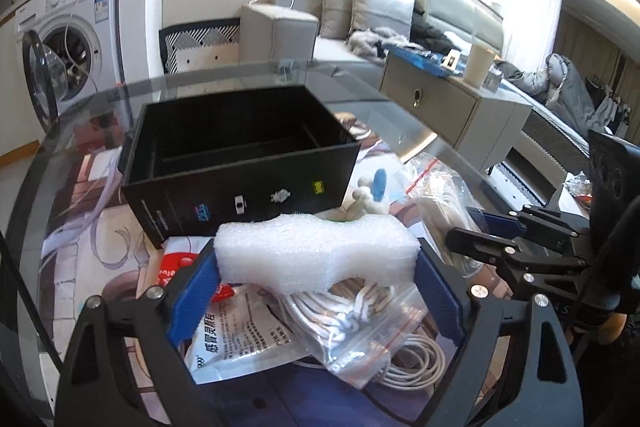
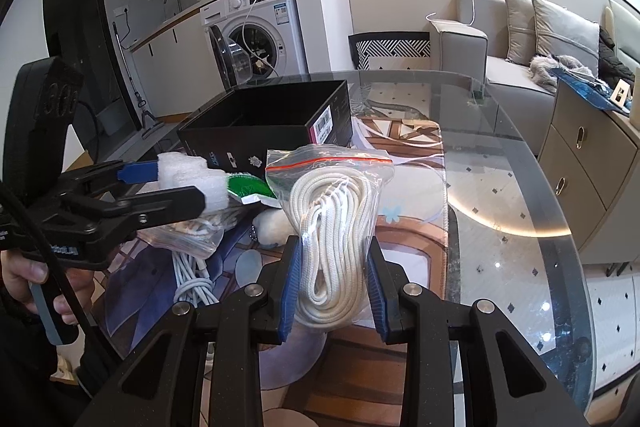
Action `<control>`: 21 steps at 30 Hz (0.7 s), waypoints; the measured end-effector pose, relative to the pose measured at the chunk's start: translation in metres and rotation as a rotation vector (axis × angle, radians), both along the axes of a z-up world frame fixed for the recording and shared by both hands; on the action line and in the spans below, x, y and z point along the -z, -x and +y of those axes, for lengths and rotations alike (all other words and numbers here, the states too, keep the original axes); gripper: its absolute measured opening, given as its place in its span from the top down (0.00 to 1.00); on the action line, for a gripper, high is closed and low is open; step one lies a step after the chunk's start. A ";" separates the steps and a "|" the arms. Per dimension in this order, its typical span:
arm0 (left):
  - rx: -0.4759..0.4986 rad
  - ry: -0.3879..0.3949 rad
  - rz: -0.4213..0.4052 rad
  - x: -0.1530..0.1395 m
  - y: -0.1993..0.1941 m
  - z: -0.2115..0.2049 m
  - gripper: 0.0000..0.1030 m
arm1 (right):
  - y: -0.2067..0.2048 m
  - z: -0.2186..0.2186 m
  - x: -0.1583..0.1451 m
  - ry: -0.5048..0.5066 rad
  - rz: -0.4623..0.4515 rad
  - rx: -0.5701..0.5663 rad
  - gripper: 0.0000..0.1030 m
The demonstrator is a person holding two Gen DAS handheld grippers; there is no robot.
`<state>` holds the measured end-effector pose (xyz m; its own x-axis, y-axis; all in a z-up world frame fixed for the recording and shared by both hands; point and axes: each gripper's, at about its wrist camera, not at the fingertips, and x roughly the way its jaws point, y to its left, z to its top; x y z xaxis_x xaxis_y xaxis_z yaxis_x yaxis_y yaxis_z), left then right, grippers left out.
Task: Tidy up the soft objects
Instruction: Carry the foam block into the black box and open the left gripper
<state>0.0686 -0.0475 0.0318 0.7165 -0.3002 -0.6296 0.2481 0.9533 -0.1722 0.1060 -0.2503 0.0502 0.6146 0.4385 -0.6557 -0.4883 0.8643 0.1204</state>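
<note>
My left gripper (image 1: 316,267) is shut on a white foam block (image 1: 316,251) and holds it above the clutter, just in front of the open black box (image 1: 240,163). The foam block also shows in the right wrist view (image 2: 192,179). My right gripper (image 2: 334,287) is shut on a clear zip bag of white rope (image 2: 336,227) and holds it upright above the table, to the right of the black box (image 2: 272,127). The right gripper shows at the right edge of the left wrist view (image 1: 492,231).
On the glass table (image 2: 500,187) lie another bag of white cord (image 1: 360,319), a loose white cable coil (image 1: 416,363), a medicine packet (image 1: 240,343), a green packet (image 2: 250,187) and a small plush toy (image 1: 370,195). A cabinet (image 2: 588,163) stands right of the table.
</note>
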 end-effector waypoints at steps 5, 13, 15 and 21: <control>-0.008 -0.018 -0.034 -0.009 0.008 0.006 0.12 | 0.003 0.000 -0.007 -0.012 -0.018 0.001 0.70; -0.073 -0.017 -0.076 -0.025 0.007 0.032 0.12 | 0.003 0.013 -0.030 -0.050 -0.046 -0.033 0.70; -0.099 -0.018 -0.080 -0.028 0.002 0.040 0.12 | 0.000 0.019 -0.037 -0.052 -0.055 -0.044 0.70; -0.155 -0.012 -0.098 -0.033 -0.011 0.057 0.12 | -0.016 0.038 -0.053 -0.073 -0.068 -0.072 0.70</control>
<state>0.0792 0.0096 0.0647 0.8116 -0.1748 -0.5575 0.1135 0.9832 -0.1430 0.1218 -0.2120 0.1032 0.6217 0.5282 -0.5784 -0.5581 0.8168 0.1461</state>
